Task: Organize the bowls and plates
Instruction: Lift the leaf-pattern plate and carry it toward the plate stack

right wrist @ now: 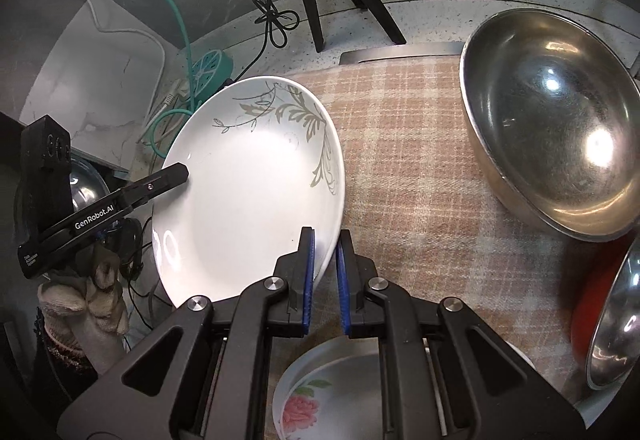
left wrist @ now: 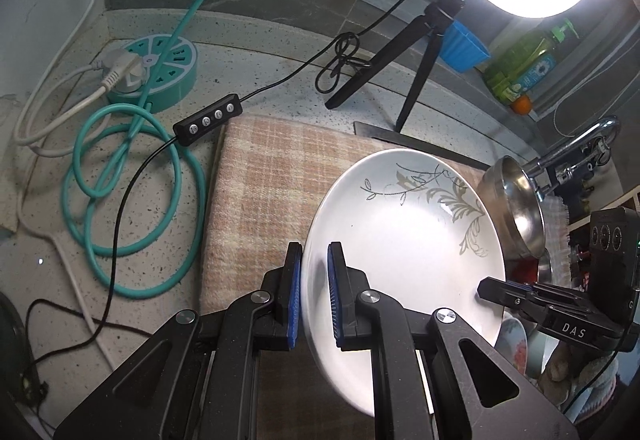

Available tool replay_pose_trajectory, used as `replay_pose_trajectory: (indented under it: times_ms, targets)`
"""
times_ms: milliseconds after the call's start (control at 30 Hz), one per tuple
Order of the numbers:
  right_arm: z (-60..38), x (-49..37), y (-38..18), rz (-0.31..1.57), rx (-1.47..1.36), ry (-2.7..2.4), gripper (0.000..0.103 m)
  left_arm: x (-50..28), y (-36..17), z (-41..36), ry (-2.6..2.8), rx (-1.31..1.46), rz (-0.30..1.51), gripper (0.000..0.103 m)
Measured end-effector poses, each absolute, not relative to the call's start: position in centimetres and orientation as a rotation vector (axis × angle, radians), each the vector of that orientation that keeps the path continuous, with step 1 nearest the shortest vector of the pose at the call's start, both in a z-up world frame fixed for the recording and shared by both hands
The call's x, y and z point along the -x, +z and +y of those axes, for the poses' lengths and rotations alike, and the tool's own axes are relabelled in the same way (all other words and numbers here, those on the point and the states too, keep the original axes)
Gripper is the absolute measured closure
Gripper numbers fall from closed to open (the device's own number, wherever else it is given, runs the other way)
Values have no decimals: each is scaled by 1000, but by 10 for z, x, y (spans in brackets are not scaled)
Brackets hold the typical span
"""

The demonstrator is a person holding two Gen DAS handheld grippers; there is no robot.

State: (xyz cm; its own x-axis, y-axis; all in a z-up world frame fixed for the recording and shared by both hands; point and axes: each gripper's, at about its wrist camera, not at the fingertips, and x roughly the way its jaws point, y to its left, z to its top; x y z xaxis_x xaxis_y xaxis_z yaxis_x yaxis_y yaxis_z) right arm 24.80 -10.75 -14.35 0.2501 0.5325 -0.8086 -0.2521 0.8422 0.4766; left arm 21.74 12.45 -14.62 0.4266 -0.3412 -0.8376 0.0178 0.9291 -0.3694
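White plate [left wrist: 404, 240] (leaf-patterned) between both claws

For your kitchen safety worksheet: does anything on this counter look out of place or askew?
Yes. The steel bowl sits tilted on the checked cloth, and the leaf-patterned plate hangs slanted between both tongs, left and right.

A speckled stone desk [left wrist: 256, 52] fills the left wrist view, with a checked cloth [left wrist: 260, 176] spread across its middle. At the upper left lie a round teal power strip [left wrist: 160, 68], a coiled teal cable [left wrist: 132, 192] and a black button remote [left wrist: 208, 119]. A black tripod [left wrist: 400, 68] stands at the upper right, and a steel bowl [right wrist: 556, 128] rests on the cloth at the right of the right wrist view.
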Motion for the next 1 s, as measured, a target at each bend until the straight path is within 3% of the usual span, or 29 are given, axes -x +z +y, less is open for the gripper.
replay_pose_trajectory:
  times_ms: [1000]
  targets:
    - [-207,-156,-141,1202,-376,472,92,-140,-127,40,-385,271,1116,92]
